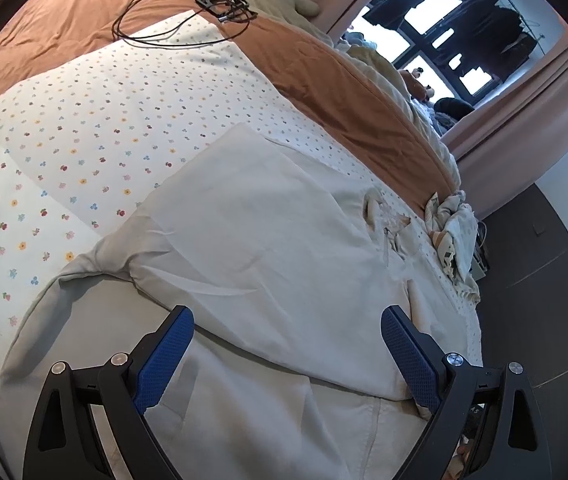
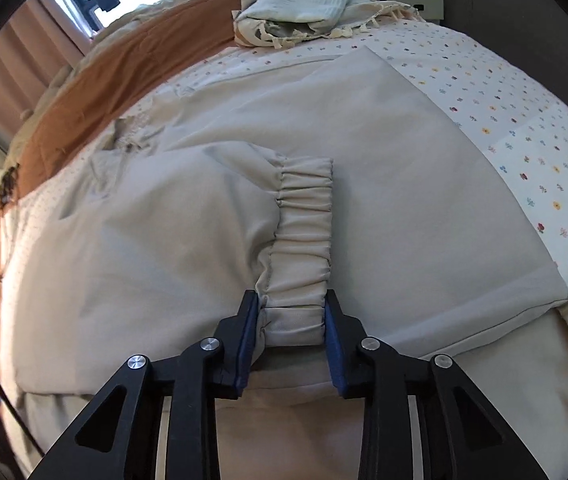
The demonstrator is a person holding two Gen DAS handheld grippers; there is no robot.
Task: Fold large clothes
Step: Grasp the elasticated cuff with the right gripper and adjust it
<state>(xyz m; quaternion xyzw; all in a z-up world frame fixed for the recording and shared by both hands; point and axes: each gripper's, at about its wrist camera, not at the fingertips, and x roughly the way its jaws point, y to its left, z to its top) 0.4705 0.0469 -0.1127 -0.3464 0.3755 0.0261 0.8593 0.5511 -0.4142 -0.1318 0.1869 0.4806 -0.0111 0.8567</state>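
Grippers number two: right gripper (image 2: pixel 292 312) clamps one elastic cuff (image 2: pixel 304 232).

- Pale beige garment (image 2: pixel 364 184), plain, gathered cuff (image 2: pixel 304 240) same shade.
- White bedsheet (image 1: pixel 83 140) dotted with small flowers: red, yellow, blue, pink.
- Rust-orange quilt (image 1: pixel 324 76), plain.
- Black left tongs (image 1: pixel 286 318) and right tongs (image 2: pixel 291 300), blue textured pads (image 1: pixel 167 356).
- Black cable (image 1: pixel 143 28) looped on quilt.
- Dusty pink curtains (image 1: pixel 524 128).

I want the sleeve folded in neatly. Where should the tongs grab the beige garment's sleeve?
At the gathered elastic cuff of the beige garment, from its open end, one pad on each side edge: it is the thickest, firmest band. The right tongs already pinch it there.
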